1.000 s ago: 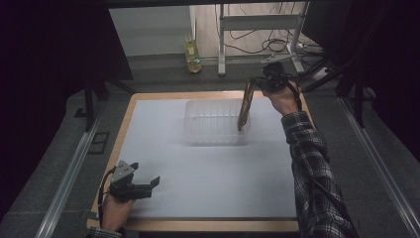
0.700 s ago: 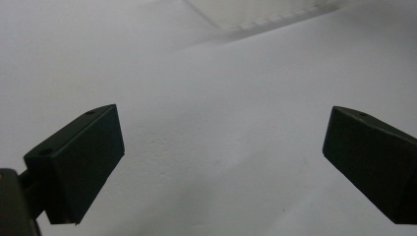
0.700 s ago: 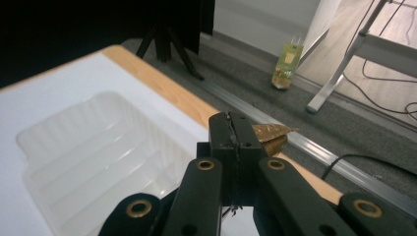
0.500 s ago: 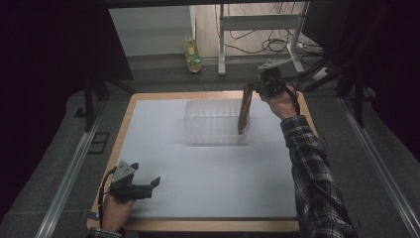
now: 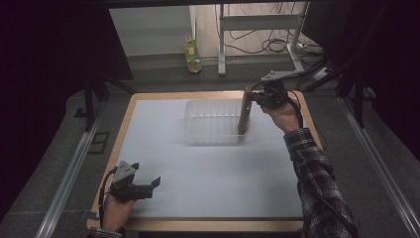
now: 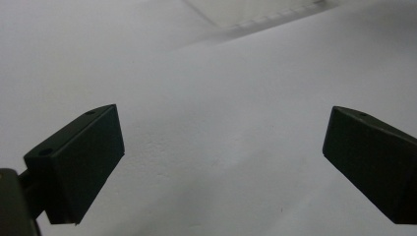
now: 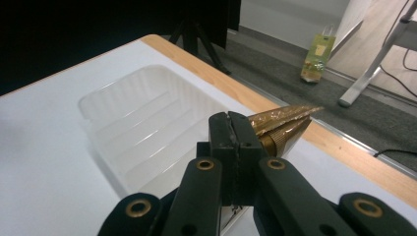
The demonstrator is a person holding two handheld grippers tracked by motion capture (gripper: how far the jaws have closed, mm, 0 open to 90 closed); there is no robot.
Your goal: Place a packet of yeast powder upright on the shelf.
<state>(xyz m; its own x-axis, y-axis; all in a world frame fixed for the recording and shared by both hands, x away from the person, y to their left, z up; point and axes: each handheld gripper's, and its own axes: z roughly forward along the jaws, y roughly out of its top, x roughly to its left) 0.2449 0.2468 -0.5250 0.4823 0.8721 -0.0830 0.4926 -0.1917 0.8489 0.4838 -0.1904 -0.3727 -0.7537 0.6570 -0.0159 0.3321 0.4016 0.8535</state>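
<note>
Right tongs (image 5: 253, 97) clench a gold packet (image 5: 243, 115) over the white-topped table (image 5: 208, 178); left tongs (image 5: 148, 186) gape.

Left gripper (image 5: 148, 186) low near the body, jaws wide apart; right gripper (image 7: 231, 129) outstretched, jaws closed.

Right gripper (image 7: 230, 129) pinches a gold packet (image 7: 282, 125) (crimped end) above a clear tray (image 7: 142, 123).

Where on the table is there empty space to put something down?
The white sheet is bare between the clear tray and the left gripper, and left of the tray. It's crowded at the tray's right end, where the right gripper holds a gold packet.
</note>
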